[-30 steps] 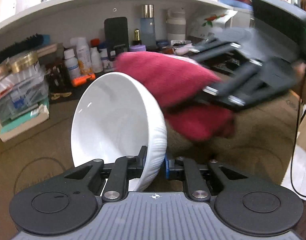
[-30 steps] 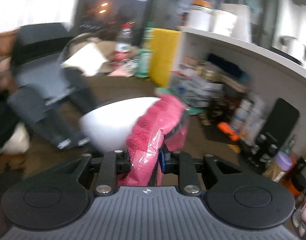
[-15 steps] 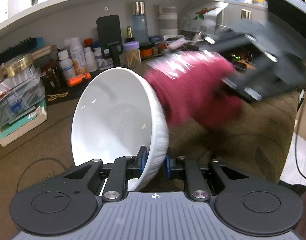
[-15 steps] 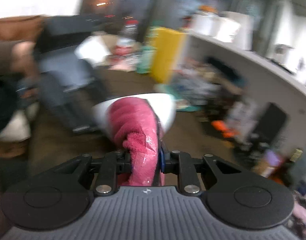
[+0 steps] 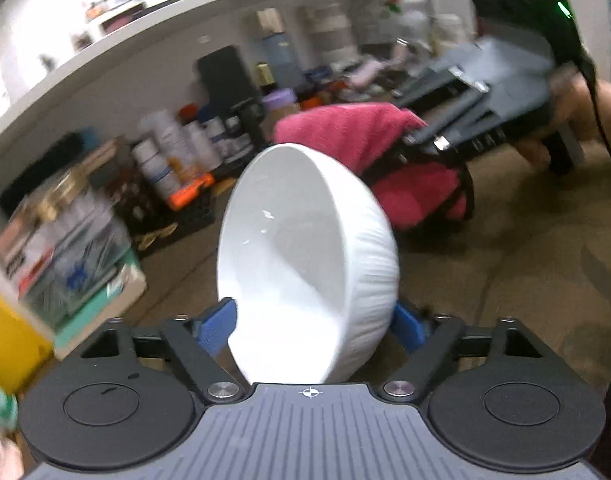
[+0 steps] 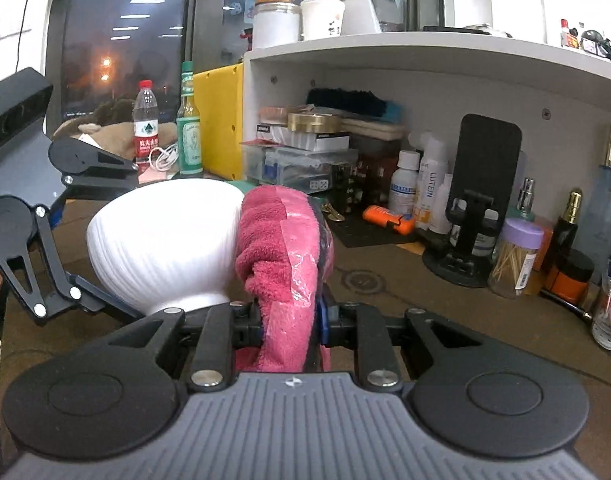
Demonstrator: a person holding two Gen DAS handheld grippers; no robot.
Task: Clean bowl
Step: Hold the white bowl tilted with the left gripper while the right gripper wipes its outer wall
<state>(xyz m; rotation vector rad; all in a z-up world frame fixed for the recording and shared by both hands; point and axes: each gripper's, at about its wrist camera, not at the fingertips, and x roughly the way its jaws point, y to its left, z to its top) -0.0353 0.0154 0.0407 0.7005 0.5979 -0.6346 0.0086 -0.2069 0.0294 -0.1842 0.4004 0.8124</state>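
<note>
Now left fingers [image 5: 221, 330] just spread around bowl [image 5: 305, 248]; right fingers [image 6: 325, 316] clamp cloth [image 6: 281, 248].

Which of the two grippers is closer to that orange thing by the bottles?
Right. The right gripper, shut on the cloth, is nearer the orange thing. The left gripper, jaws just opened around the bowl, sits farther back.
</note>
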